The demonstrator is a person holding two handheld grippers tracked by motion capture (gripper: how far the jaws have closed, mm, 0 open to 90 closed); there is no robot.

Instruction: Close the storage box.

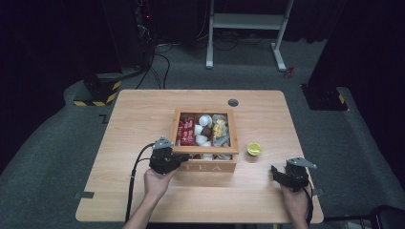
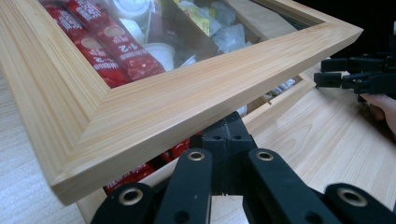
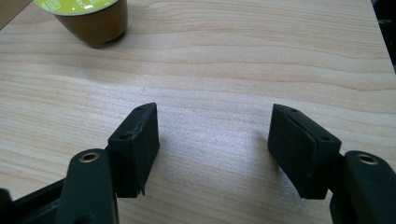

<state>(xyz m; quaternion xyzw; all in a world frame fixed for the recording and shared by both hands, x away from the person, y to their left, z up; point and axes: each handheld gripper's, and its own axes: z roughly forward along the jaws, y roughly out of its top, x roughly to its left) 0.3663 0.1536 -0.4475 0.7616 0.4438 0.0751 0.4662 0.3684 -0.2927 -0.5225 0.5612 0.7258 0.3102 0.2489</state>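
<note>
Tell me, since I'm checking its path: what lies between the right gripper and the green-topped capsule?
Nothing: bare table runs from the open right gripper to the capsule in the right gripper view; the high view agrees.

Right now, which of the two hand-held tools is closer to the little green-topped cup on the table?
The right tool. It sits open on the bare table, just off the cup. The left tool is at the tea box, at its lid's front-left corner, with the box between it and the cup.
</note>
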